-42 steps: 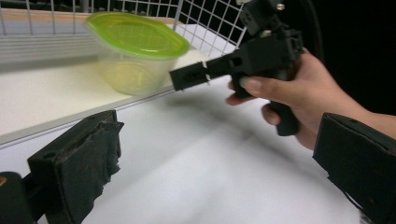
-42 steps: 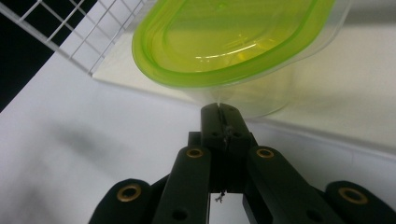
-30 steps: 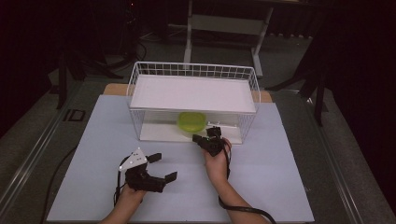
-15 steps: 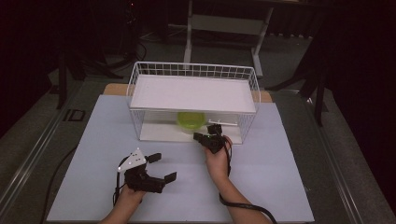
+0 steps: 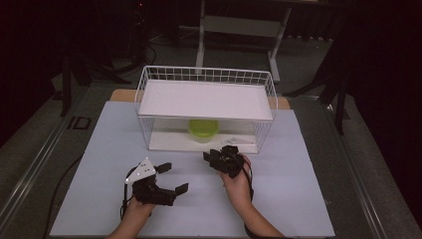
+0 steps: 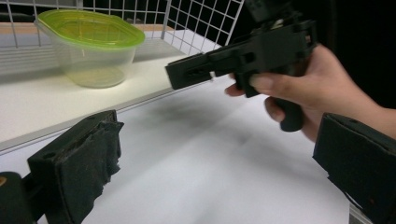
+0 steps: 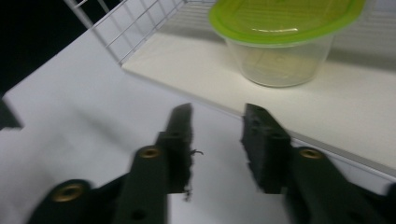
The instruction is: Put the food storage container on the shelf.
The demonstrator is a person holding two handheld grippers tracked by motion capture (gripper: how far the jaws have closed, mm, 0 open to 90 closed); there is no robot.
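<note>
A clear tub with a green lid [image 5: 203, 130] stands on the lower shelf of a white wire rack [image 5: 206, 99]; it shows close up in the left gripper view [image 6: 88, 46] and the right gripper view [image 7: 280, 37]. My right gripper [image 5: 219, 154] hovers over the table just in front of that shelf and points at the tub. Its jaws [image 7: 218, 121] have just been opening and nothing is between them. My left gripper [image 5: 175, 178] rests low at the front left, open wide and holding nothing [image 6: 215, 140]. It looks across at the right gripper [image 6: 196, 72].
The rack sits at the back middle of a white table mat [image 5: 308, 189]. Its upper shelf is a bare white board, and a wire wall [image 6: 205, 18] closes its side. Dark floor and stand legs [image 5: 239, 30] lie beyond the table.
The right gripper has drawn back a little from the rack's lower shelf toward the person, and its jaws have gone from shut to apart. The left gripper and the tub have stayed put.
</note>
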